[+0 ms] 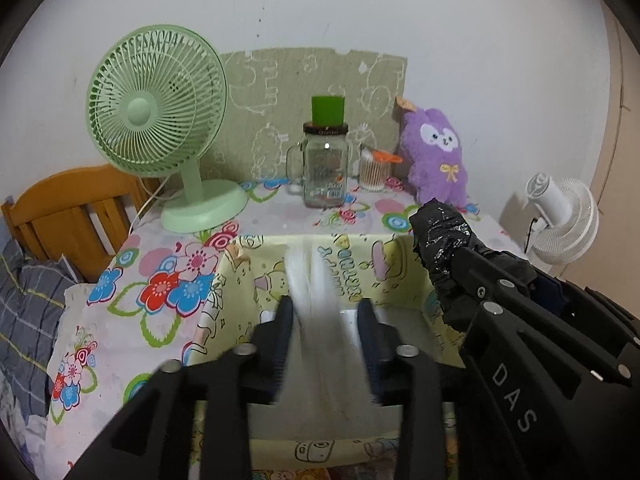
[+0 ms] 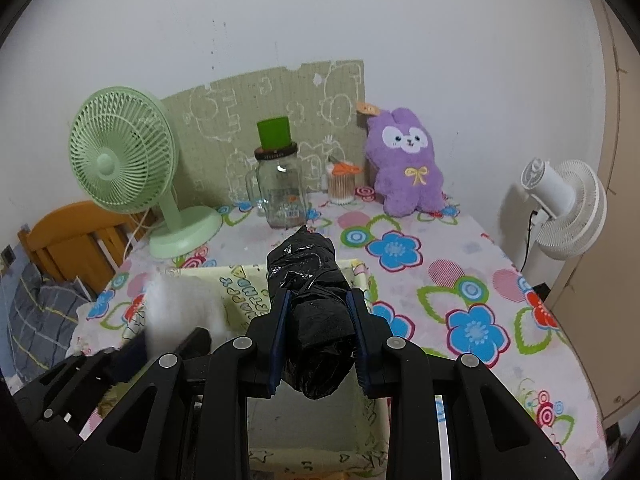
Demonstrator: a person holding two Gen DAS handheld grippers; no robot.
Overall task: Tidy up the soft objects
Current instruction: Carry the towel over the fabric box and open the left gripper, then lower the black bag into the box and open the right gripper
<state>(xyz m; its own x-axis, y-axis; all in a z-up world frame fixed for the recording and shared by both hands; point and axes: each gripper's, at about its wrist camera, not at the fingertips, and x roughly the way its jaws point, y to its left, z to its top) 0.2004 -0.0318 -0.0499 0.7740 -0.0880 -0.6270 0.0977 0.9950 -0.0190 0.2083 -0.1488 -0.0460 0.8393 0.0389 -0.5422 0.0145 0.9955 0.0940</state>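
Note:
A yellow cartoon-print fabric box (image 1: 244, 276) (image 2: 240, 276) stands on the flowered table, below both grippers. My left gripper (image 1: 326, 306) (image 2: 164, 344) hangs over the box's opening. A white fluffy soft thing (image 1: 320, 320) (image 2: 180, 304) sits between its jaws, blurred. It lies against the left finger, and a gap shows at the right finger. My right gripper (image 2: 318, 300) is shut on a crinkled black plastic bundle (image 2: 312, 304) (image 1: 444, 240), held above the box's right side. A purple plush rabbit (image 1: 436, 160) (image 2: 406, 176) leans at the back of the table.
At the back left of the flowered tablecloth (image 2: 460, 280) stands a green desk fan (image 1: 156, 108). A glass jar mug (image 1: 324, 172) with a green cup on its lid and a cotton-swab tub (image 1: 374, 174) stand mid-back. A white fan (image 2: 560, 208) stands right of the table, a wooden chair (image 1: 72, 208) left.

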